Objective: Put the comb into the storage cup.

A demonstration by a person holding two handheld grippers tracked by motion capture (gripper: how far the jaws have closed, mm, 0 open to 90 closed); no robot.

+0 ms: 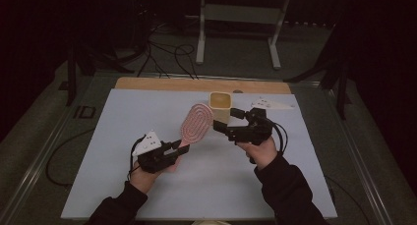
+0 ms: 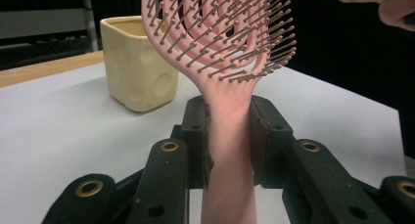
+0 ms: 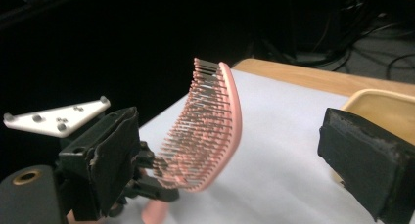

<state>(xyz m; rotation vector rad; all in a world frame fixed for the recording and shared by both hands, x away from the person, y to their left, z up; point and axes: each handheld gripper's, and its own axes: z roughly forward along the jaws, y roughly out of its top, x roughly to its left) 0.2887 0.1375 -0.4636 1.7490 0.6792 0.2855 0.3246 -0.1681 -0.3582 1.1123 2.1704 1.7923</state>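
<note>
A pink hairbrush [image 1: 196,123] with an oval, slotted head is held up off the white sheet, bristles toward the right. My left gripper [image 1: 177,146] is shut on its handle; in the left gripper view the jaws clamp the handle [image 2: 229,136] from both sides and the head [image 2: 220,33] rises above them. My right gripper [image 1: 228,121] stands open just right of the brush head. In the right gripper view the brush [image 3: 210,126] sits between its wide-apart pads [image 3: 105,160], touching neither. A pale yellow cup [image 1: 220,104] stands behind the brush, close to the right gripper.
A white sheet [image 1: 147,112] covers the table, with a wooden strip [image 1: 162,83] along its far edge. The cup [image 2: 139,62] shows dimpled sides. A white metal stand [image 1: 241,18] and cables lie on the floor beyond. Dark surroundings ring the table.
</note>
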